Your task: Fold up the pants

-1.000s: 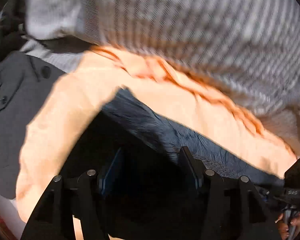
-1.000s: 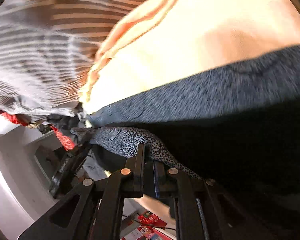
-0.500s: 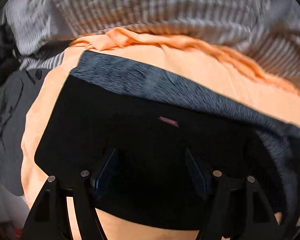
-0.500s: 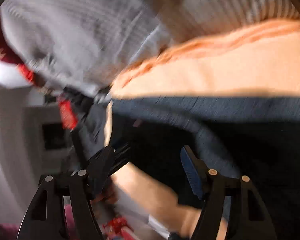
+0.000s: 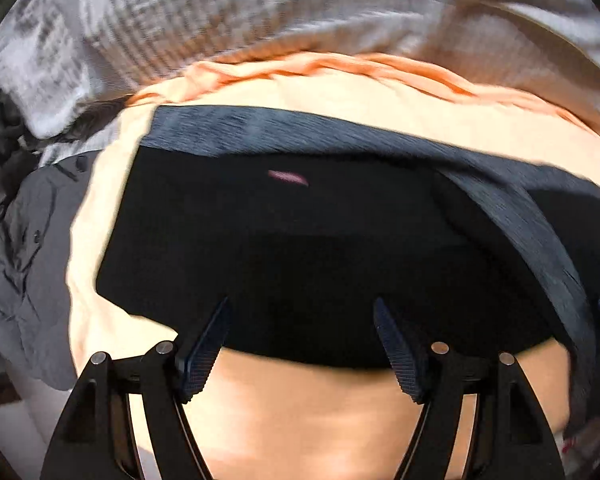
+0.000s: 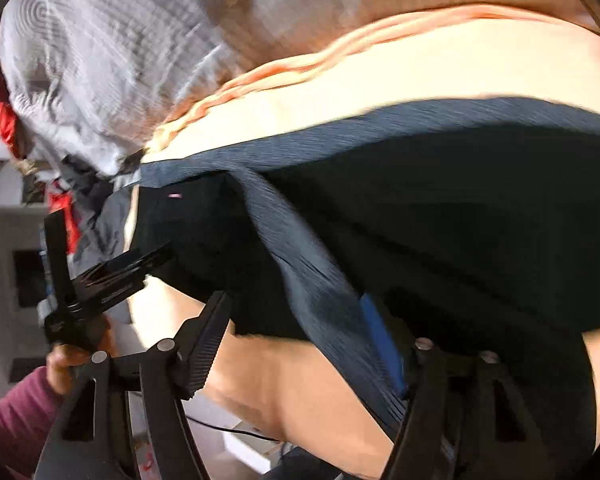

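The black pants (image 5: 320, 248) lie folded flat on an orange sheet (image 5: 340, 96), with a grey-blue waistband (image 5: 260, 132) along the far edge and a strip running to the right. My left gripper (image 5: 300, 332) is open, its tips over the pants' near edge, holding nothing. In the right wrist view the pants (image 6: 440, 220) fill the middle. My right gripper (image 6: 296, 328) is open, and the grey-blue strip (image 6: 308, 280) drapes between its fingers. The left gripper (image 6: 100, 280) shows at the left, held by a hand.
A grey striped blanket (image 5: 260, 8) lies bunched beyond the orange sheet. A grey buttoned garment (image 5: 24, 260) lies at the left. Red cloth (image 6: 4, 120) and a white room wall (image 6: 0, 264) show at the far left of the right wrist view.
My right gripper was shut on the patterned pants fabric a second ago and has opened. The pants now lie flat, and both grippers have drawn back toward the near edge.
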A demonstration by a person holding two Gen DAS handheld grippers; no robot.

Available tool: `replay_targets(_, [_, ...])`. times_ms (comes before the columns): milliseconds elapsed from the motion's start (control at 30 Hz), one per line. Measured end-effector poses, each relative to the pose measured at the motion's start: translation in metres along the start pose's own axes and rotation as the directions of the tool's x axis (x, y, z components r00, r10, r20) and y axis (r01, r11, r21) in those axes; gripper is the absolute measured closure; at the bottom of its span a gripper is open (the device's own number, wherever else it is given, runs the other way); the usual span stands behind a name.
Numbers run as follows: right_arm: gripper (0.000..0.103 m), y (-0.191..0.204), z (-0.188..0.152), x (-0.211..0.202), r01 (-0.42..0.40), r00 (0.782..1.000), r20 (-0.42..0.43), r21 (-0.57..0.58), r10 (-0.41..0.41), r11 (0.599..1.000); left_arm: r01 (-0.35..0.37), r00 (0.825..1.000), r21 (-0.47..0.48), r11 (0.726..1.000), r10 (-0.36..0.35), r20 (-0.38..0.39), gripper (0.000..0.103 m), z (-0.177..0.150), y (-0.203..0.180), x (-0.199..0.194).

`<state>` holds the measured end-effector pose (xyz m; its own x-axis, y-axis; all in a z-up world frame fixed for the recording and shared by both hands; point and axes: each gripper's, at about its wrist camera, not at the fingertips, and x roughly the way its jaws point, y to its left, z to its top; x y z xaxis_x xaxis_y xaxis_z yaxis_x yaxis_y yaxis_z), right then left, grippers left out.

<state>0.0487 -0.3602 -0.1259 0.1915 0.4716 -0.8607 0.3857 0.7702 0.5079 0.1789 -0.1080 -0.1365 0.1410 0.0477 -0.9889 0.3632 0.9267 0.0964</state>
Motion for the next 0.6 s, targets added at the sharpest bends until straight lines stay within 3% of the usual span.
replay_targets(100, [0.031,-0.029,-0.036,-0.023,0.089,0.995,0.041,0.079,-0.093,0.993,0.082,0.997,0.072,0.994,-0.082,-0.004,0.029,-0.019,-0.031,-0.008])
replay_targets(300, [0.031,-0.066,-0.123,-0.056,0.178,0.971,0.111,0.244,-0.21,0.953,0.208,0.978,0.189,0.96,-0.202,-0.05,0.029,-0.067,-0.111,-0.007])
replay_targets(433, [0.031,-0.09,-0.183,-0.069,0.306,0.929,0.104,0.33,-0.356,0.893,0.268,0.963,0.256,0.929,-0.257,-0.075,0.029,-0.092,-0.151,-0.012])
replay_targets(500, [0.032,-0.103,-0.21,-0.073,0.387,0.893,0.087,0.355,-0.442,0.851,0.311,0.95,0.274,0.91,-0.296,-0.095,0.029,-0.101,-0.167,-0.017])
replay_targets(600, [0.032,-0.112,-0.234,-0.074,0.449,0.859,0.073,0.37,-0.507,0.813,0.363,0.932,0.287,0.887,-0.343,-0.117,0.029,-0.106,-0.186,-0.022])
